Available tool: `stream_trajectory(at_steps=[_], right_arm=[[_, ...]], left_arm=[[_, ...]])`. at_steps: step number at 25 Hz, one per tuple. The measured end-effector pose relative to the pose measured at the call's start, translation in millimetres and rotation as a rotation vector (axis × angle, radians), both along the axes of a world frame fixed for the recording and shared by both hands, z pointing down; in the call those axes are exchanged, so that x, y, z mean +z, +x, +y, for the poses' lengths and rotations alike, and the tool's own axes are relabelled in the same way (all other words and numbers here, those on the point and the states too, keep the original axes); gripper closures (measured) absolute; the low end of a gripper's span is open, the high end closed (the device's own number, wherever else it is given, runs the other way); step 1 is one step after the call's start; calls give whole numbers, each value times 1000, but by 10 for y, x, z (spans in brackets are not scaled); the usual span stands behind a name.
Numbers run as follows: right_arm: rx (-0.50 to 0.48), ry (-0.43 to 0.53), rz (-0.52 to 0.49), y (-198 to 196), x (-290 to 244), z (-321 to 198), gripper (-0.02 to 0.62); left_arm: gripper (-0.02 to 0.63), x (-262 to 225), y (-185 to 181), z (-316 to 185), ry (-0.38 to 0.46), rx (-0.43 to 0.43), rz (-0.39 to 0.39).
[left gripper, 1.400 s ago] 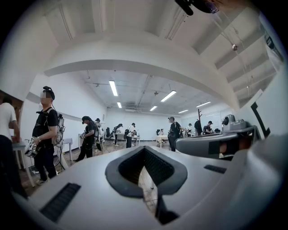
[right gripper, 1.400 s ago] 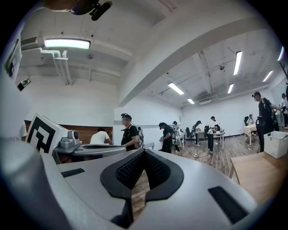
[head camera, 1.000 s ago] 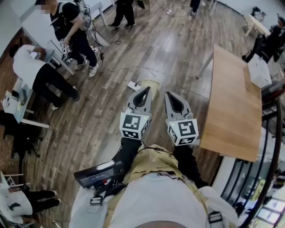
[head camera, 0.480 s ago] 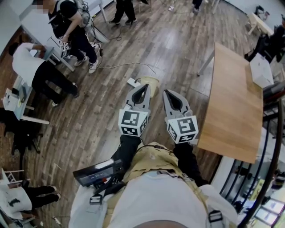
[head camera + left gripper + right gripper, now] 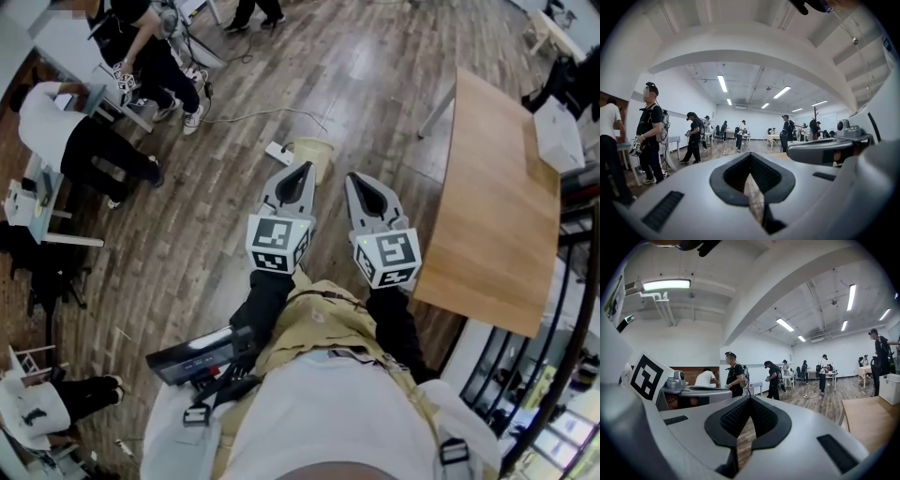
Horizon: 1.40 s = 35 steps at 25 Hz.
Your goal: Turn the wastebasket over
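task not begun, as i read it. small beige wastebasket stands on dark wood-plank floor, just beyond left gripper tip, untouched. can't tell which way up it is. left gripper jaws pressed together, nothing between. right gripper likewise closed, empty. still to do: reach, grasp, flip.

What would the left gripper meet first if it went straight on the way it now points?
Probably nothing near. In the head view the wastebasket lies just past the left gripper, but its own view shows only open floor ahead, so it likely passes above.
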State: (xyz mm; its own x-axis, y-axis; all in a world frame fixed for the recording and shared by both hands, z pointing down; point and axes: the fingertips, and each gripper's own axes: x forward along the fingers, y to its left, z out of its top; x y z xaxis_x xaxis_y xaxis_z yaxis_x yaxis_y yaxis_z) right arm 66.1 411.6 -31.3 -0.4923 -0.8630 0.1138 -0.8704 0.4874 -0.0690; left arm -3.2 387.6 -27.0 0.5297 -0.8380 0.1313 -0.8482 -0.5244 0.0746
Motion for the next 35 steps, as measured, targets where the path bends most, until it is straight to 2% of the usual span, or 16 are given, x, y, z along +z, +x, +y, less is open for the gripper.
stream_trajectory(at_steps=[8, 15, 19, 24, 27, 31, 35], right_arm=[[-10, -38, 13, -164, 302, -344, 575], [45, -107, 32, -92, 610, -1160, 575], [59, -189, 23, -160, 826, -1838, 575], [73, -254, 56, -533, 1162, -2752, 575], [70, -309, 77, -618, 1350, -3015, 575], [90, -347, 96, -585, 1547, -3259, 575], [95, -406, 98, -525, 1750, -3330, 575]], left_arm=[[604, 351, -116, -356, -56, -1, -1], [604, 649, -44, -1231, -107, 51, 26], [604, 922, -152, -1848, -191, 54, 20], [604, 1373, -538, -2722, -301, 53, 36], [604, 1610, -630, -3021, -363, 62, 37], [604, 1853, -660, -3304, -399, 88, 25], [605, 2109, -707, -3477, -449, 85, 5]])
